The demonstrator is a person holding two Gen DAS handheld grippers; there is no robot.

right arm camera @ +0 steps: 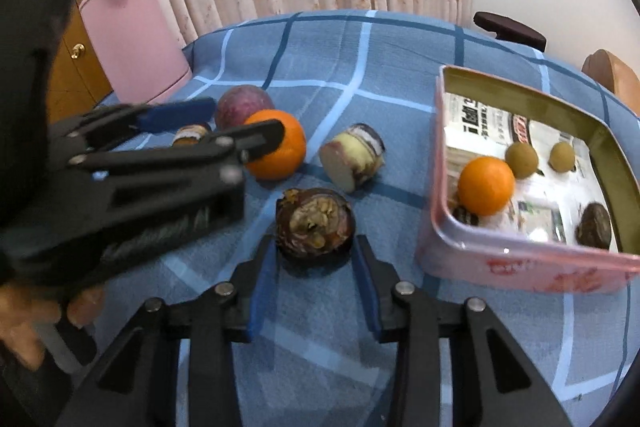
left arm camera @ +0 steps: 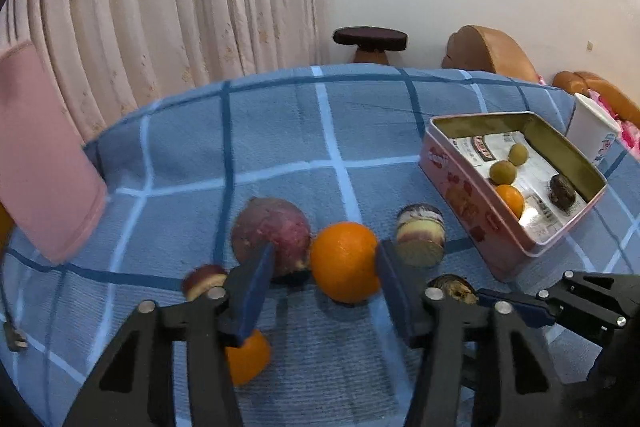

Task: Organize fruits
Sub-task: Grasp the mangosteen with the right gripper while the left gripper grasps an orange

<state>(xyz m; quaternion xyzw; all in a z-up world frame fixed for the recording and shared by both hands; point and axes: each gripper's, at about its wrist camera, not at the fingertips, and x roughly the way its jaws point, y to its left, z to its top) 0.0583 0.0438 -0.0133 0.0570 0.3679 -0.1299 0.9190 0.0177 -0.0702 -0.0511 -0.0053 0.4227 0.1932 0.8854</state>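
Observation:
An orange (left arm camera: 344, 261) lies on the blue checked cloth between the fingers of my left gripper (left arm camera: 326, 251). The right pad touches it; a gap shows at the left pad, so the jaws are open. In the right wrist view my right gripper (right arm camera: 316, 241) stands open around the near side of a dark brown, split-open fruit (right arm camera: 314, 223), tips close beside it. A round purple fruit (left arm camera: 272, 235), a cut purple-and-white piece (left arm camera: 420, 235) and a small piece (left arm camera: 204, 279) lie near. The pink tin (right arm camera: 520, 263) holds an orange (right arm camera: 486, 185), two greenish fruits and a dark one.
Another orange (left arm camera: 248, 359) lies under my left finger. A white cup (left arm camera: 592, 135) stands behind the tin. A pink chair back (left arm camera: 44, 167) rises at the table's left edge, a dark stool (left arm camera: 370, 39) beyond the far edge. A person's hand (right arm camera: 24, 315) holds the left gripper.

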